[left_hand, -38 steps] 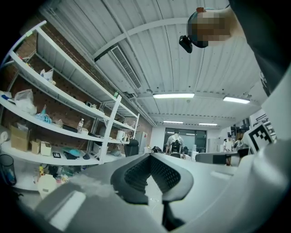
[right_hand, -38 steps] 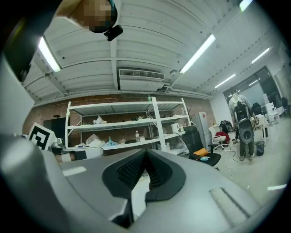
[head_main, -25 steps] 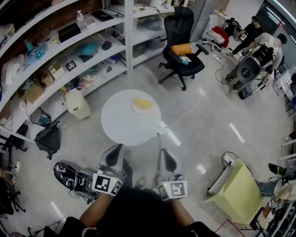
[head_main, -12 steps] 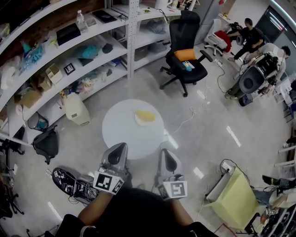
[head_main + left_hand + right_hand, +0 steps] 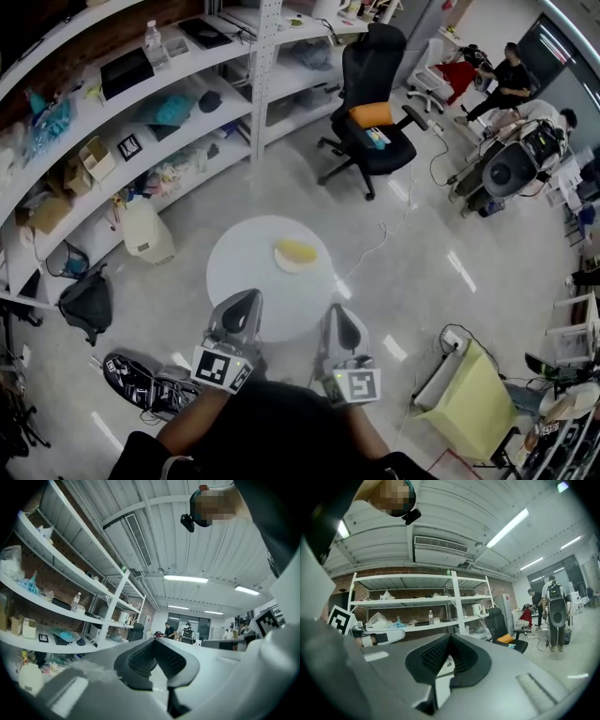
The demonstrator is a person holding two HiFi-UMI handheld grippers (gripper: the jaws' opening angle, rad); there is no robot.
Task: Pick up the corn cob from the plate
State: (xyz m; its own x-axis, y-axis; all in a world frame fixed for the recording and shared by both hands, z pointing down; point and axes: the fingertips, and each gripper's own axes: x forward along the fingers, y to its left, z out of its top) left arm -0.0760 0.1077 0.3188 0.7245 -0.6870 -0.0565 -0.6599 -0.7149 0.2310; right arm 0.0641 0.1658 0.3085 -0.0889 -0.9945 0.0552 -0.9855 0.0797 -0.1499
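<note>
The left tool (image 5: 245,302) was shut and held nothing. Ahead of both tools and well apart from them, the corn cob (image 5: 297,250) lay untouched on its plate (image 5: 281,263) on the round bench (image 5: 239,267), so the whole pick remained. The right tool (image 5: 336,314) was likewise shut and empty. Neither gripper view showed the cob.

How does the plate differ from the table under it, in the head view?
Size: the plate is far smaller than the table and covers only a patch of it. Load: the plate carries the yellow corn cob; the table carries only the plate. Place: the plate sits off-centre, toward the table's far right edge. Both are round and white.
</note>
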